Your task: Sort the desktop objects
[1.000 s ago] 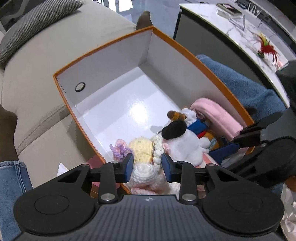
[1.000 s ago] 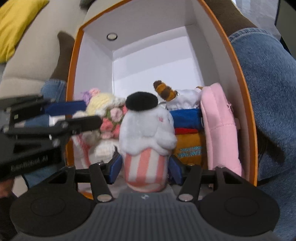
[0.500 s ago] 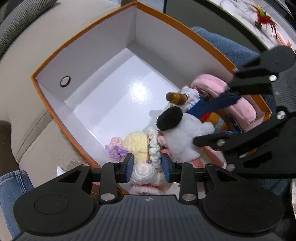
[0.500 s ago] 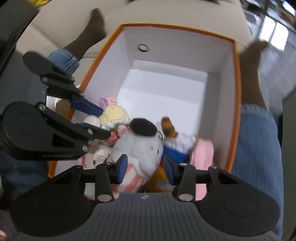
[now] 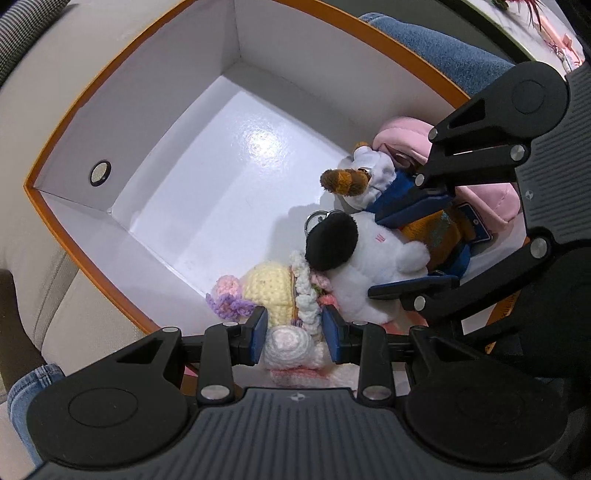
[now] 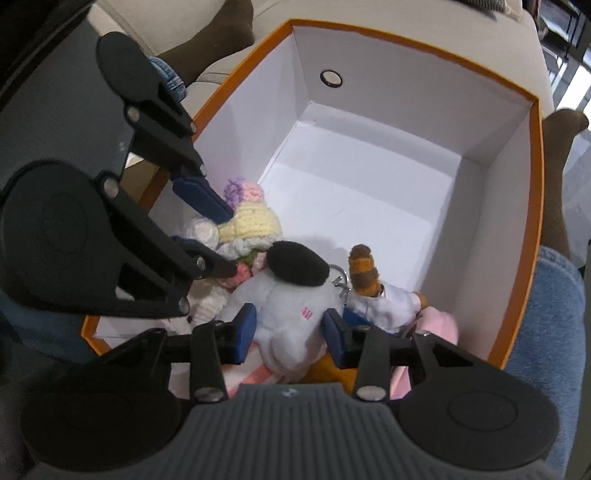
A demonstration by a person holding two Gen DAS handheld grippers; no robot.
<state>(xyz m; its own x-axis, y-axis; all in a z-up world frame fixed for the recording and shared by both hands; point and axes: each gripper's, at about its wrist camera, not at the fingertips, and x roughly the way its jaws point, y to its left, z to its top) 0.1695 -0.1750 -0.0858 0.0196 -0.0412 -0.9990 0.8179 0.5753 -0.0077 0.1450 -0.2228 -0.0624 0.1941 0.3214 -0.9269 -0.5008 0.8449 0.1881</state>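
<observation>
While toys (image 5: 369,266) crowd one corner, the box (image 5: 74,236) floor seems bare.

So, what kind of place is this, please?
Probably a living room at home: the orange box of plush toys sits on a beige sofa, and a marble-look counter stands behind.

Left gripper (image 5: 293,336) fingers (image 5: 258,334) clamp crocheted doll (image 5: 284,325) inside orange box (image 5: 85,236).

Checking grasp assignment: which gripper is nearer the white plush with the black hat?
Right. The right gripper straddles the white plush with the black hat; the left gripper sits beside it, around the crocheted yarn doll.
</observation>
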